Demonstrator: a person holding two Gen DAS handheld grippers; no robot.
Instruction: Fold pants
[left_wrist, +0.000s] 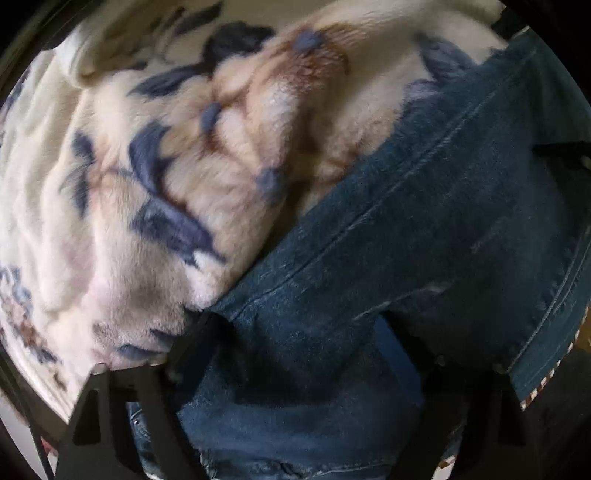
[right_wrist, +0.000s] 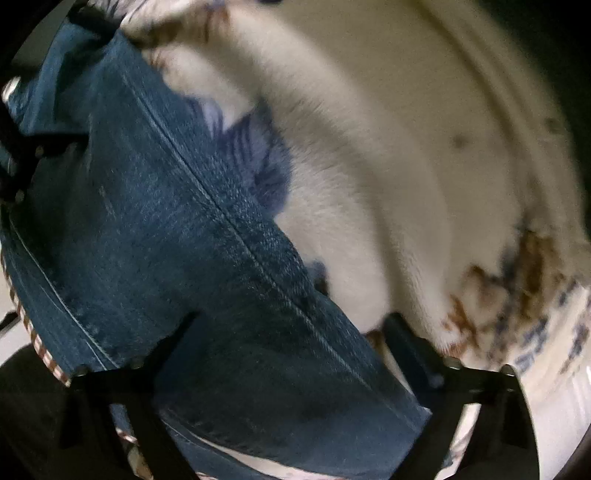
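Denim pants (left_wrist: 424, 229) in dark blue lie on a fluffy cream blanket (left_wrist: 110, 206) with blue and brown flowers on it. A stitched seam runs up the cloth, away from each claw.

The left claw (left_wrist: 295, 325) points down at the pants. Its two black fingers stand apart, with a bump of denim between them. The pads do not look pressed on the cloth yet, so this claw is released. The blanket lies just past its left finger.

The right claw (right_wrist: 291, 328) points down too. Its fingers are spread wide. The pants sit between them and under them, and the blanket lies just past its right finger. It is not squeezing anything either.

I think the folding is near its start or in the middle. The pants look bunched and doubled near both claws, but I cannot tell how many folds are made. The claws still need to grab the cloth and bring it over.

No boxes, bags or baskets show in either view.
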